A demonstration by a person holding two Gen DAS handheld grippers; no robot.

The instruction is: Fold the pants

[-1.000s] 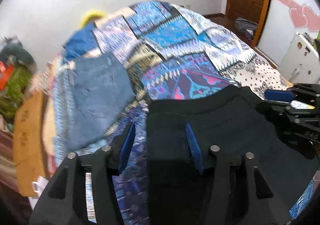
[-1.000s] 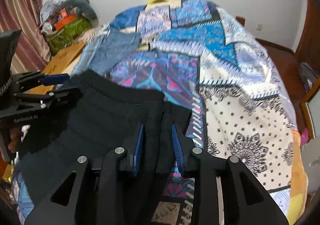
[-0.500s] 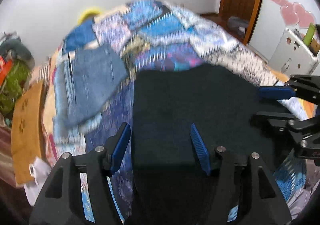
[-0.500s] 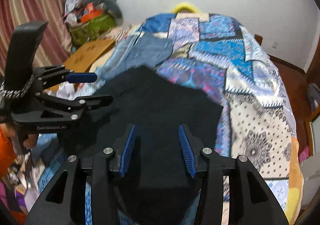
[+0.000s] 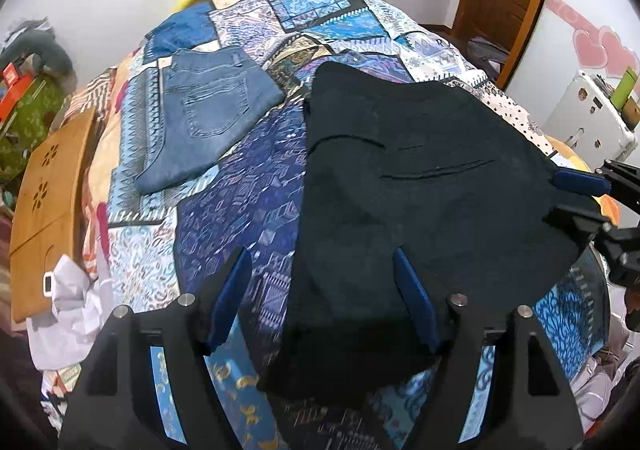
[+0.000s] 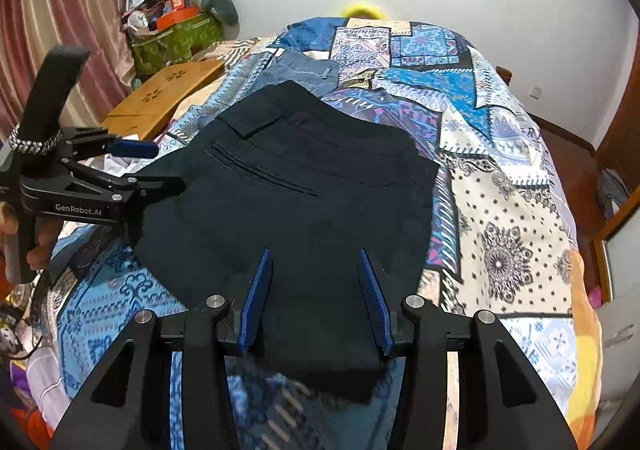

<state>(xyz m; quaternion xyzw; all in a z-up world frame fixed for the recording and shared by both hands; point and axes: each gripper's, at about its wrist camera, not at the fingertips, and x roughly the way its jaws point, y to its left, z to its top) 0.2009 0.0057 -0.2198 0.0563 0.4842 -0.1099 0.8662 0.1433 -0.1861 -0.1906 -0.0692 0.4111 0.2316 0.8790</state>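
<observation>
Black pants (image 5: 420, 185): folded into a compact, roughly square bundle, lying flat on the patchwork bedspread (image 5: 248, 209) near the foot of the bed, back pocket welts facing up; a second ago bunched lower down and gripped at both near corners.

Left tongs (image 5: 320, 298): released, jaws just opened wider, blue pads standing clear to either side of the bundle's near left corner, cloth below but not pinched.

Right tongs (image 6: 316, 298): released, jaws opened within the last second, pads straddling the near right edge without pressing on it.

Blue jeans (image 5: 208, 109): already folded, resting further up the bed to the left, just beside the black bundle, apart in the left view, edges overlapping in the right view.

Wooden tray (image 5: 44, 209): off the bed's left side, untouched.

Assessment: fold laid down and let go, likely the last one for this garment; near hem slightly ragged, possibly wanting a smoothing pass.
</observation>
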